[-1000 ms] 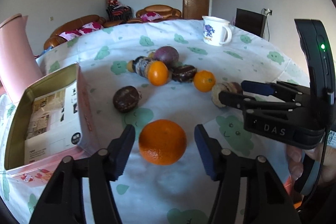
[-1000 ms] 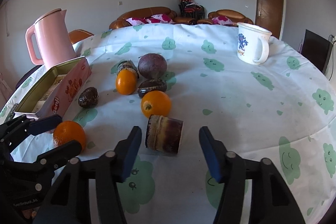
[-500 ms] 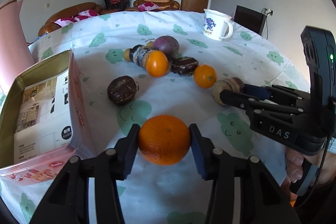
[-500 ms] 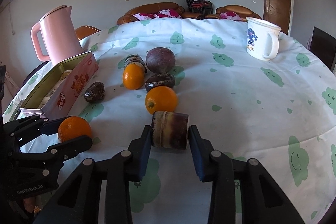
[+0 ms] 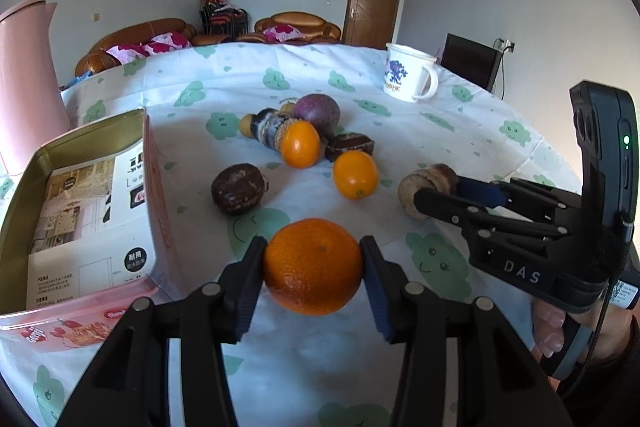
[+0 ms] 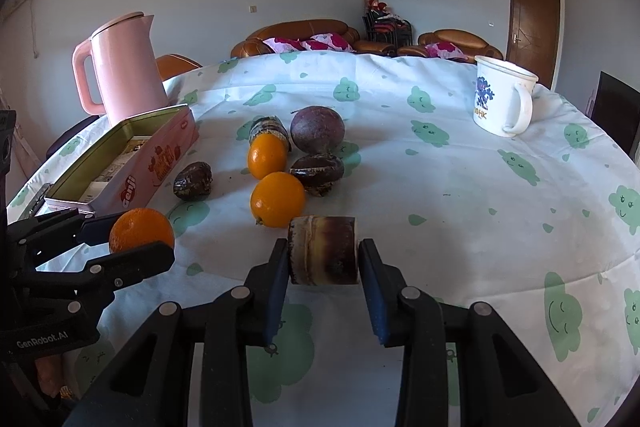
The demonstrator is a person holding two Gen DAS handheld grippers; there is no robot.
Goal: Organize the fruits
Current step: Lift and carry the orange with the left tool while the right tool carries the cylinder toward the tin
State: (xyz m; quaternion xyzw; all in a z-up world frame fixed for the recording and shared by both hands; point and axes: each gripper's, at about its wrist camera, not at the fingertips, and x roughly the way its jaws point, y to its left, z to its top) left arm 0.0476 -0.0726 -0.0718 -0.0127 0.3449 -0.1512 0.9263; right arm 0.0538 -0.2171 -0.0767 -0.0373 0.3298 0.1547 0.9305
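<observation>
My left gripper (image 5: 313,269) is shut on a large orange (image 5: 313,265), its blue pads pressed on both sides, just above the tablecloth. My right gripper (image 6: 323,261) is shut on a short brown sugarcane piece (image 6: 323,251). In the left wrist view that gripper (image 5: 434,193) reaches in from the right, holding the sugarcane piece (image 5: 412,189). In the right wrist view the left gripper (image 6: 132,241) shows at far left with the orange (image 6: 142,229). Farther back lie two small oranges (image 6: 277,199), a purple passion fruit (image 6: 317,129) and dark wrinkled fruits (image 6: 193,180).
An open pink tin box (image 5: 76,211) with printed cards stands at the left, a pink kettle (image 6: 120,75) behind it. A white mug (image 6: 502,101) stands at the back right. The table (image 6: 480,211) has a white cloth with green smiley clouds. A hand (image 5: 560,331) grips the right tool.
Both grippers have closed from open: the left on the large orange, the right on the sugarcane piece. Neither hand has moved far.
</observation>
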